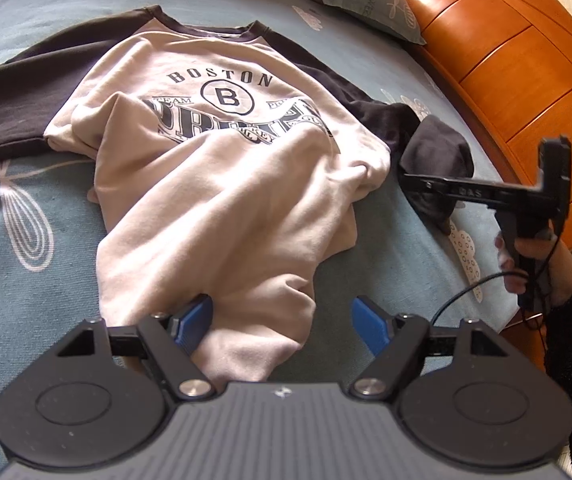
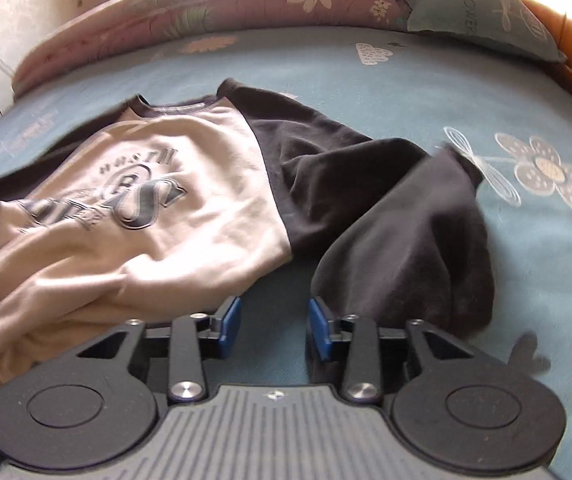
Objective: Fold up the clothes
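A cream sweatshirt [image 1: 213, 152] with black sleeves and a "BOSTON" print lies face up and rumpled on the bed. Its bunched hem runs down between the fingers of my left gripper [image 1: 281, 316], which is open; the cloth touches the left blue pad [image 1: 195, 314]. The right black sleeve [image 2: 406, 232] is folded back and humped up. My right gripper [image 2: 275, 324] is open just in front of it, with the cuff beside the right blue pad [image 2: 320, 326] and bare sheet between the pads. In the left wrist view the right gripper [image 1: 408, 180], held by a hand [image 1: 534, 256], meets the sleeve [image 1: 434, 148].
The blue flowered bedsheet [image 2: 406, 88] covers the bed. A pillow [image 2: 482, 12] and a folded quilt [image 2: 205, 4] lie at the far side. An orange wooden headboard [image 1: 526, 60] runs along the right. The other black sleeve [image 1: 9, 100] stretches out to the left.
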`<move>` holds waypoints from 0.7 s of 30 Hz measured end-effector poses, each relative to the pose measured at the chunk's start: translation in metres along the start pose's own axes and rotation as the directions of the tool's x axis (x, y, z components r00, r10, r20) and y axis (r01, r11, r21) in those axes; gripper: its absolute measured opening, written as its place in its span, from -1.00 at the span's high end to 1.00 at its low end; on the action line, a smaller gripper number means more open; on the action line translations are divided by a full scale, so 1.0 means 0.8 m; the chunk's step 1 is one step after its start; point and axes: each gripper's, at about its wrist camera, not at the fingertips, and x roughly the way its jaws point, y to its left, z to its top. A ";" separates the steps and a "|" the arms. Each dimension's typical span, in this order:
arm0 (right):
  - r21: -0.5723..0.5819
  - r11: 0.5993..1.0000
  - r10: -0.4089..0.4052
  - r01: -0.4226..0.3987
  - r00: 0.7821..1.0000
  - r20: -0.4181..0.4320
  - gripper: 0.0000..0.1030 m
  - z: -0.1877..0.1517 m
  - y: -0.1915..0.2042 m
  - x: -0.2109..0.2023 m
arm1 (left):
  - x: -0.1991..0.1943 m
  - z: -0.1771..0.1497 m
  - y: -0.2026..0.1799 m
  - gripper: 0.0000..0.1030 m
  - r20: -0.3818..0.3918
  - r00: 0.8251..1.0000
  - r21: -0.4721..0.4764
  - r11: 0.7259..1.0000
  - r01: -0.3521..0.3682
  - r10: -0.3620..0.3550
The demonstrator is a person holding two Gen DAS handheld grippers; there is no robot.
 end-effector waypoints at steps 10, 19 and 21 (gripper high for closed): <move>0.202 0.979 -0.030 0.003 0.991 0.132 -0.30 -0.028 -0.089 -0.083 | -0.025 0.016 -0.039 -0.51 0.045 0.998 0.060 0.997 0.048 -0.051; 0.502 0.865 -0.138 -0.020 0.951 0.276 -0.33 -0.067 -0.178 -0.117 | -0.016 0.018 -0.051 -0.51 0.027 0.999 0.080 0.996 0.028 -0.030; 0.560 0.825 -0.219 0.076 0.957 0.193 -0.28 -0.079 -0.199 -0.106 | -0.013 0.019 -0.052 -0.51 0.022 0.999 0.081 0.996 0.026 -0.027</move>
